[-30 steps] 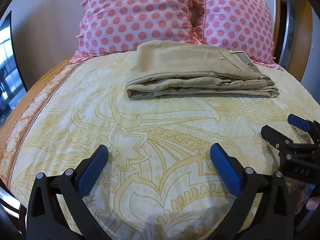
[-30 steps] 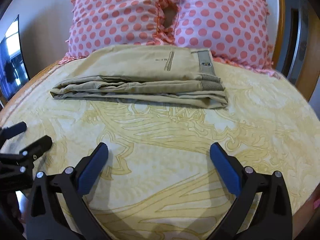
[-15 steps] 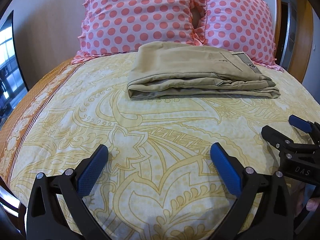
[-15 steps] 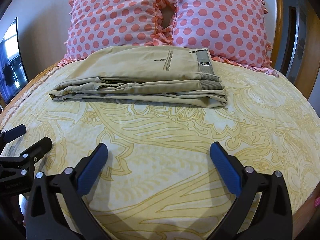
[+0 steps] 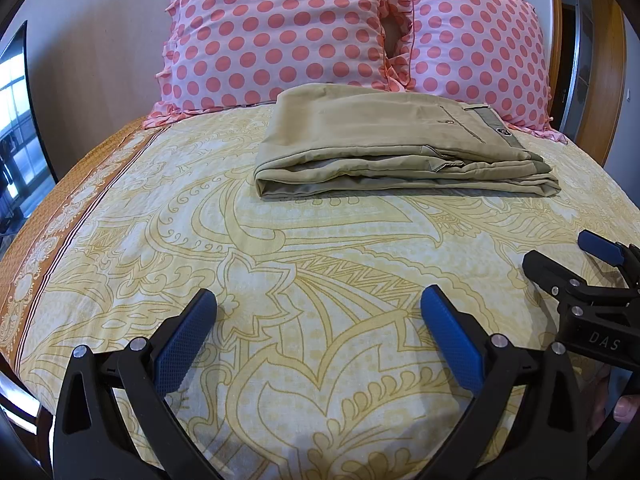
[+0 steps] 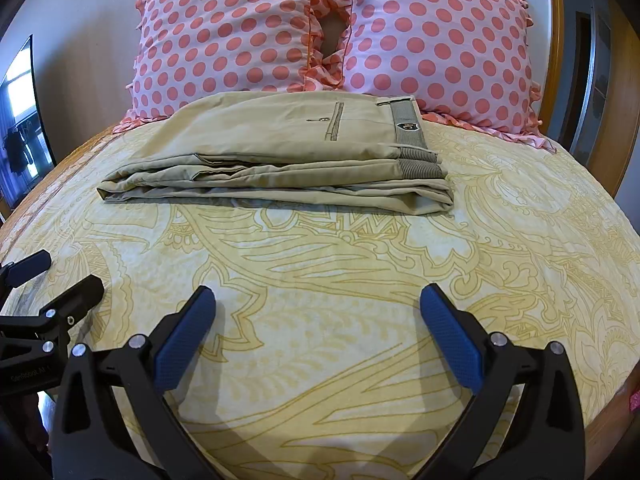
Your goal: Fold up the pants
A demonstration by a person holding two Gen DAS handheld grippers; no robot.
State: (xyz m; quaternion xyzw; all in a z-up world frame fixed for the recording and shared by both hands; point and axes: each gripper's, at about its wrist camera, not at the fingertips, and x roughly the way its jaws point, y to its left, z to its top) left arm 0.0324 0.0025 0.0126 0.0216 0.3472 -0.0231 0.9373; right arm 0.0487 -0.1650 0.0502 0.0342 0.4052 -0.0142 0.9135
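Note:
Khaki pants (image 5: 396, 144) lie folded in a flat stack on the yellow patterned bedspread (image 5: 280, 264), just in front of the pillows; they also show in the right wrist view (image 6: 288, 156), waistband to the right. My left gripper (image 5: 318, 300) is open and empty, held low over the bedspread well short of the pants. My right gripper (image 6: 318, 300) is open and empty too, equally far back. The right gripper shows at the right edge of the left wrist view (image 5: 576, 256), and the left gripper shows at the left edge of the right wrist view (image 6: 56, 276).
Two pink polka-dot pillows (image 5: 280, 28) (image 6: 436, 44) lean against the headboard behind the pants. An orange border strip (image 5: 52, 208) runs along the bed's left edge. A dark screen (image 6: 20, 116) stands at the far left and wooden door frames (image 5: 600, 60) at the right.
Both views have tilted slightly, so the pants and pillows sit a little lower in frame. Both grippers stay open and empty; the pants have not moved.

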